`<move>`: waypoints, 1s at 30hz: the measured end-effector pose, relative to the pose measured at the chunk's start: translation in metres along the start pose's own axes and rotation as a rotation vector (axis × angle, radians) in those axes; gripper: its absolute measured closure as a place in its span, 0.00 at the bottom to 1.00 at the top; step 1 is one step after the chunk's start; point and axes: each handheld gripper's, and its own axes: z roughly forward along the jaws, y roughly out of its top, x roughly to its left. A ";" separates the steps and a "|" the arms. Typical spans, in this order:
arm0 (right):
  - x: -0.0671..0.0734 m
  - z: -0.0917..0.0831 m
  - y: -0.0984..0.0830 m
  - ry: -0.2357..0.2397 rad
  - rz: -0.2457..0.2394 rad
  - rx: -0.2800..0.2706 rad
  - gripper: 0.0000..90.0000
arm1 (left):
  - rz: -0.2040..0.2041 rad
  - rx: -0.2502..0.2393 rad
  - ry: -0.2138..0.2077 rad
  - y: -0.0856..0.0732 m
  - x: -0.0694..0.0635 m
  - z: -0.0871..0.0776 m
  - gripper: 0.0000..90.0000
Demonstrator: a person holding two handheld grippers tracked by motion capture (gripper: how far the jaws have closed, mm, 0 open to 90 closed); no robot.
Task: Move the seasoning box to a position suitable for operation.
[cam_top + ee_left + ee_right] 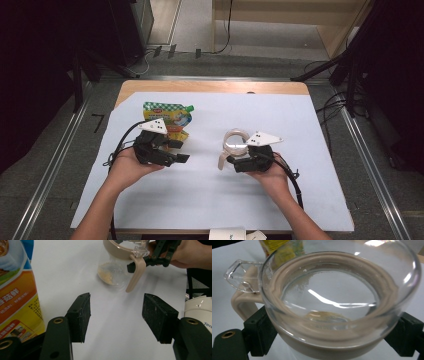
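Jar [236,142] work is at the holding stage: the right gripper [235,161] has its jaws pinching the clear, beige-collared jar just under its collar, one pad on each side, as the right gripper view [337,302] shows. The jar sits a little right of the white sheet's [210,200] middle, and whether its base touches the sheet or hangs just above it I cannot tell. Its transparent domed lid is seated on the collar, with a clear tab jutting out above the beige handle [135,275]. Inside, a small heap of pale yellowish crumbs or powder [106,276] lies at the bottom; the rest looks empty.

Left of the jar, the left gripper [116,315] waits low over the sheet with jaws spread and nothing between them, aimed toward the jar. Beyond it stands a spouted food pouch [167,117], green and yellow, apparently sealed.

My guess is the next move needs the free jaws to take the lid tab or the pouch while the right grip stays steady on the bench [210,86].
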 end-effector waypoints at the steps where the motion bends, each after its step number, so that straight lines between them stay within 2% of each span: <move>1: 0.004 0.002 0.000 0.003 -0.003 0.001 0.13 | 0.000 0.001 -0.001 0.001 -0.001 0.001 0.45; 2: 0.013 0.005 0.000 0.019 -0.013 -0.003 0.13 | 0.003 0.000 -0.004 0.001 -0.002 0.001 0.45; 3: 0.013 0.005 0.000 0.019 -0.013 -0.003 0.13 | 0.007 0.000 -0.005 0.002 -0.003 0.002 0.45; 4: 0.021 0.010 -0.002 0.035 -0.033 0.015 0.13 | 0.013 0.001 -0.010 0.003 -0.005 0.003 0.45; 7: 0.026 0.014 -0.003 0.036 -0.051 0.025 0.13 | 0.020 0.004 -0.010 0.003 -0.006 0.005 0.45; 8: 0.027 0.015 -0.005 0.029 -0.057 0.011 0.13 | 0.019 0.004 -0.011 0.003 -0.006 0.005 0.45; 13: 0.023 0.014 -0.007 0.051 -0.042 0.013 0.12 | 0.024 0.008 -0.018 0.003 -0.008 0.011 0.45; 14: 0.021 0.014 -0.007 0.074 0.009 0.029 0.09 | 0.025 0.012 -0.020 0.003 -0.009 0.012 0.46; 15: 0.021 0.014 -0.007 0.074 0.009 0.029 0.09 | 0.026 0.014 -0.022 0.003 -0.010 0.013 0.46; 16: 0.020 0.013 -0.006 0.077 0.033 0.030 0.05 | 0.030 0.018 -0.021 0.003 -0.011 0.014 0.46; 17: 0.020 0.011 -0.005 0.061 0.039 0.035 0.02 | 0.035 0.020 -0.023 0.003 -0.011 0.015 0.46; 18: 0.019 0.006 -0.005 0.067 0.046 0.062 0.00 | 0.033 0.017 -0.026 0.003 -0.012 0.016 0.47; 22: 0.018 -0.007 -0.008 0.050 0.020 0.092 0.01 | 0.022 0.012 -0.039 0.003 -0.012 0.021 0.48; 23: 0.018 -0.014 -0.009 0.048 0.014 0.097 0.05 | 0.020 0.015 -0.043 0.003 -0.013 0.024 0.49; 24: 0.018 -0.026 -0.009 0.065 0.009 0.080 0.15 | 0.017 0.011 -0.051 0.003 -0.013 0.026 0.53; 25: 0.018 -0.026 -0.009 0.065 0.009 0.080 0.15 | 0.020 0.010 -0.055 0.002 -0.013 0.028 0.53; 26: 0.018 -0.035 -0.008 0.090 0.020 0.061 0.24 | 0.014 0.011 -0.057 0.002 -0.013 0.030 0.56; 27: 0.018 -0.035 -0.008 0.090 0.020 0.061 0.24 | 0.004 0.004 -0.055 0.001 -0.014 0.033 0.56; 29: 0.019 -0.043 -0.007 0.118 0.012 0.052 0.41 | -0.006 0.008 -0.068 0.001 -0.014 0.038 0.59; 30: 0.021 -0.046 -0.007 0.126 0.006 0.047 0.46 | -0.003 0.006 -0.068 0.001 -0.015 0.040 0.61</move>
